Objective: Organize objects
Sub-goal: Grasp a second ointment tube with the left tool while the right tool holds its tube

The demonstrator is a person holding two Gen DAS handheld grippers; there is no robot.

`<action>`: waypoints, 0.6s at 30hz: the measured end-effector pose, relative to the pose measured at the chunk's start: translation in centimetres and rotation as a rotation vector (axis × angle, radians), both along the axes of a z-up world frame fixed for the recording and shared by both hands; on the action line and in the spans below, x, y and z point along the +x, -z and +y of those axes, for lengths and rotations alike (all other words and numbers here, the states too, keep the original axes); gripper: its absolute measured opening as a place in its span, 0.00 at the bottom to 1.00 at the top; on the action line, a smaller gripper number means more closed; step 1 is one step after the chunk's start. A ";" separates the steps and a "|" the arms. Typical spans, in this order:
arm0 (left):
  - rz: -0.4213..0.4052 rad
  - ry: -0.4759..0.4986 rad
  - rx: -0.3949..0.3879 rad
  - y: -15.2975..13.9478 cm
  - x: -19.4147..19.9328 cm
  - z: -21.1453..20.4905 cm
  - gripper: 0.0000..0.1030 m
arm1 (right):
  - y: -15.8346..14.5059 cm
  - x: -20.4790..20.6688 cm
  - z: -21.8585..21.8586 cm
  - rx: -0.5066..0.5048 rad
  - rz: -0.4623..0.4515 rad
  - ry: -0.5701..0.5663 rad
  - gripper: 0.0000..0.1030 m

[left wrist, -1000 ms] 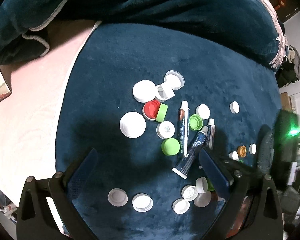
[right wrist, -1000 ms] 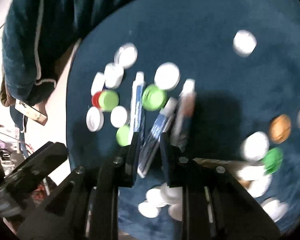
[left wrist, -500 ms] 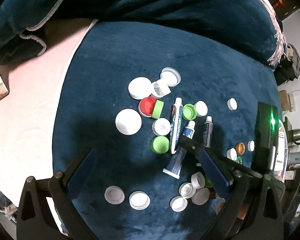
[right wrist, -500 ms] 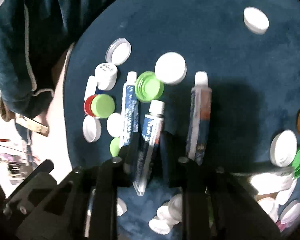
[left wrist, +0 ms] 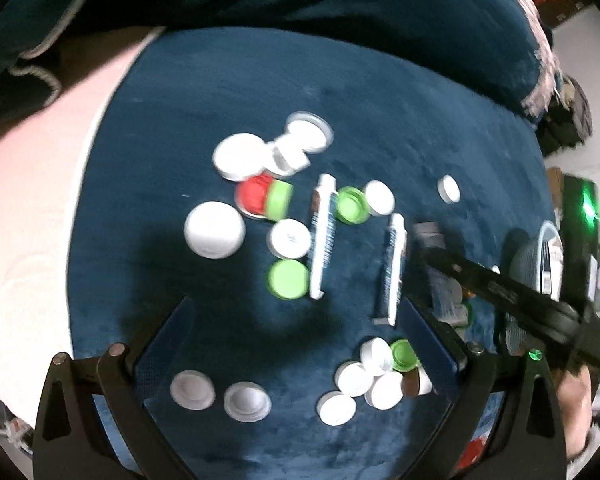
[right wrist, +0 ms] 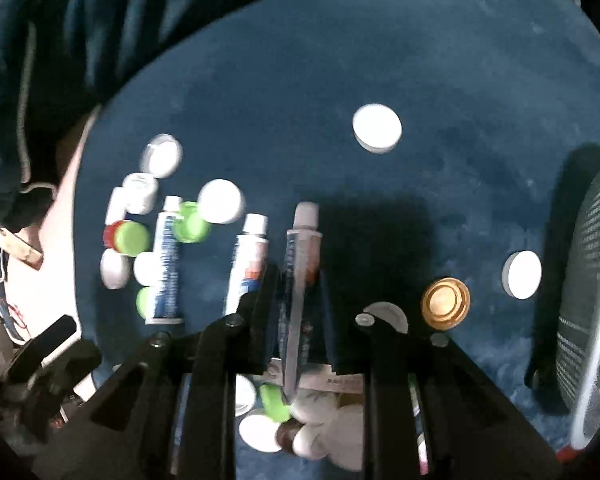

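Note:
Three toothpaste tubes lie on the dark blue mat among loose caps. The left tube and middle tube lie flat, side by side. My right gripper has the red-labelled tube between its pads; the pads press on it and the jaws are opening slightly. In the left wrist view the right gripper reaches in from the right, over that tube. My left gripper hangs open above the mat, holding nothing, with the two flat tubes ahead of it.
White, green and red caps cluster left of the tubes; a pile of caps lies near the left gripper's right finger. A gold cap and white caps lie right of them. A mesh basket stands at the right edge.
My right gripper has left the middle tube, which now lies straight and apart from the left one, and has moved right onto the red-labelled tube. The left gripper drifted slightly, still open.

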State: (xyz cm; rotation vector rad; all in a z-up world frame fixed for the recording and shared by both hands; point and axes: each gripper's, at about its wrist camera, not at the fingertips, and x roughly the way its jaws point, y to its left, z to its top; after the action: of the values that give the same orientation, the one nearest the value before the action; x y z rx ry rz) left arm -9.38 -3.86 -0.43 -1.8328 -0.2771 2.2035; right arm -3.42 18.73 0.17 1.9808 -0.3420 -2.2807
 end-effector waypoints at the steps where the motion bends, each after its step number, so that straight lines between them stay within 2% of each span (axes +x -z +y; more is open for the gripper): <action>1: 0.005 0.012 -0.006 0.0 0.1 0.4 0.99 | 0.7 -0.2 0.1 -0.009 -0.009 0.010 0.22; 4: 0.026 0.036 -0.015 -0.2 0.2 1.3 0.99 | 3.0 -0.3 -0.1 -0.050 -0.057 0.027 0.22; 6: 0.038 0.047 -0.022 -0.1 0.2 1.8 0.99 | 3.4 -0.2 0.0 -0.060 -0.044 0.030 0.20; 10: 0.063 0.085 -0.032 -0.1 0.4 3.5 0.98 | 2.1 -0.3 1.9 -0.137 -0.024 0.090 0.18; 13: 0.118 0.139 -0.066 -0.1 0.4 5.8 0.97 | 1.0 -0.4 3.9 -0.196 -0.002 0.139 0.18; 16: 0.139 0.179 -0.106 0.8 0.0 8.1 0.84 | 0.4 -0.2 4.9 -0.214 0.005 0.150 0.18; 18: 0.127 0.199 -0.117 1.8 -0.2 9.3 0.83 | 0.3 -0.2 5.1 -0.217 0.004 0.147 0.18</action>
State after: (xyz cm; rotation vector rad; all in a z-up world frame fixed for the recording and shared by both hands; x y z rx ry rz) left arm -9.57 5.45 -2.21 -1.6856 0.0586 2.2251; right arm -3.57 23.83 -0.08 1.9003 -0.7236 -2.2188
